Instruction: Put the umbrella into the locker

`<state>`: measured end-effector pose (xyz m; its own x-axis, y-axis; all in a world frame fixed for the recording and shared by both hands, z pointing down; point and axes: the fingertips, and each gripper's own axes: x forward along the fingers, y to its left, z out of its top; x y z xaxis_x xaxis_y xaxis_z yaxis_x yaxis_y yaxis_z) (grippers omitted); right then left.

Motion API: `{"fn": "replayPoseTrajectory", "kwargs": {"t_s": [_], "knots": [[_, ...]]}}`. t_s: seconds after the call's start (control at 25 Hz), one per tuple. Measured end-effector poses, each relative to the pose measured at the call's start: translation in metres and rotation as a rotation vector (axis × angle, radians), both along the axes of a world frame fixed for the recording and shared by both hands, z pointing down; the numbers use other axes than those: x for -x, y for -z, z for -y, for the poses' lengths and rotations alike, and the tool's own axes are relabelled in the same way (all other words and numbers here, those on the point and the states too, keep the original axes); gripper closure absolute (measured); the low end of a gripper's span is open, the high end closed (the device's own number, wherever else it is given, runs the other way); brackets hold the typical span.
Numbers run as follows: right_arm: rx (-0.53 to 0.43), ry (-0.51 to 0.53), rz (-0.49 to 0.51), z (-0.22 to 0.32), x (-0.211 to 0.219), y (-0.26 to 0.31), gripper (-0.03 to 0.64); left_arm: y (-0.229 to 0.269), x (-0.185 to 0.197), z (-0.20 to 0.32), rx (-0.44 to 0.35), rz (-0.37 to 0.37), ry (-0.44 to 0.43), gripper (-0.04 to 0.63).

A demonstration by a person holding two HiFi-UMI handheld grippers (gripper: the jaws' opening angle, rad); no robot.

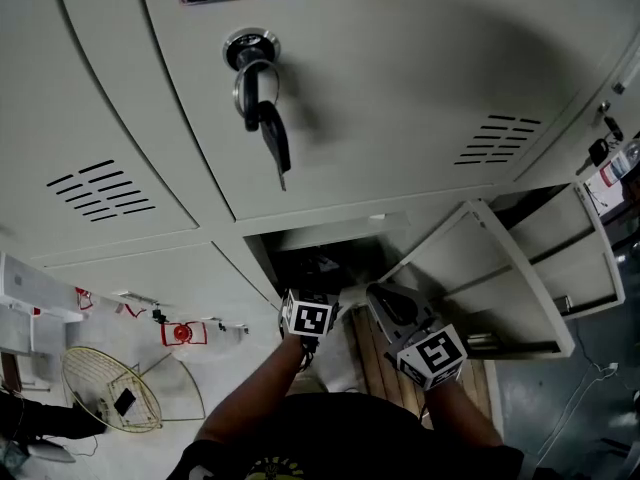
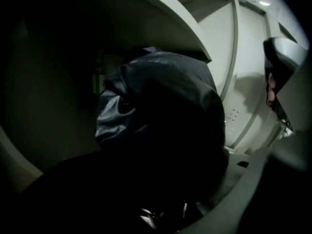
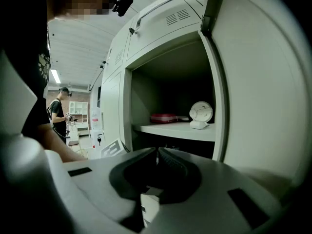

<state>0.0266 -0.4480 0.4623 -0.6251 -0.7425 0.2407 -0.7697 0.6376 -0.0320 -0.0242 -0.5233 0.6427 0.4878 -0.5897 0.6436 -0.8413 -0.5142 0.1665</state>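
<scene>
Umbrella [image 2: 161,111]: dark, folded into a crumpled bundle; fills the left gripper view, past the locker's rim and in the mouth of the dark compartment; not seen resting on the floor
Left gripper [image 1: 318,286]: pushed nose-first and downward into the opening so the bundle goes in ahead of it; jaws stand wide with the umbrella between them, apparently clamped on its bulk, though the dark swallows the pads
Right gripper [image 3: 157,152]: jaws closed tip to tip, nothing in them; held just beside the left one, outside the opening, likely to keep out of the way
Locker [image 1: 330,230]: low compartment in a bank of pale metal doors; interior unlit
Door [image 1: 500,268]: swung fully out to the right, leaving the mouth free for entry
Key [image 1: 265,108]: hangs in the lock of the closed door above; plays no part in this step
Stage, as judged: insertion nearly done; release and withdrawal remain
</scene>
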Motion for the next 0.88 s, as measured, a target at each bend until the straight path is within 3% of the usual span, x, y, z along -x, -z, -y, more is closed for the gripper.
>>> {"fn": "replayPoseTrajectory", "kwargs": {"t_s": [0.2,0.48,0.64,0.72,0.88], "knots": [[0.001,-0.010,0.006,-0.001,-0.001,0.001,0.584,0.000,0.001,0.005,0.039,-0.015,0.015,0.291],[0.010,-0.019,0.002,-0.007,-0.004,-0.001,0.584,-0.002,0.003,0.012,0.053,0.025,0.027,0.263],[0.016,-0.024,0.002,-0.011,-0.005,-0.003,0.584,-0.007,0.005,0.017,0.103,-0.022,0.049,0.255],[0.016,-0.018,0.004,-0.014,-0.003,-0.002,0.584,-0.004,0.003,0.019,0.095,-0.031,0.041,0.246],[0.019,-0.011,0.002,-0.018,-0.001,-0.004,0.584,-0.003,0.004,0.022,0.055,0.025,0.035,0.235]]}}
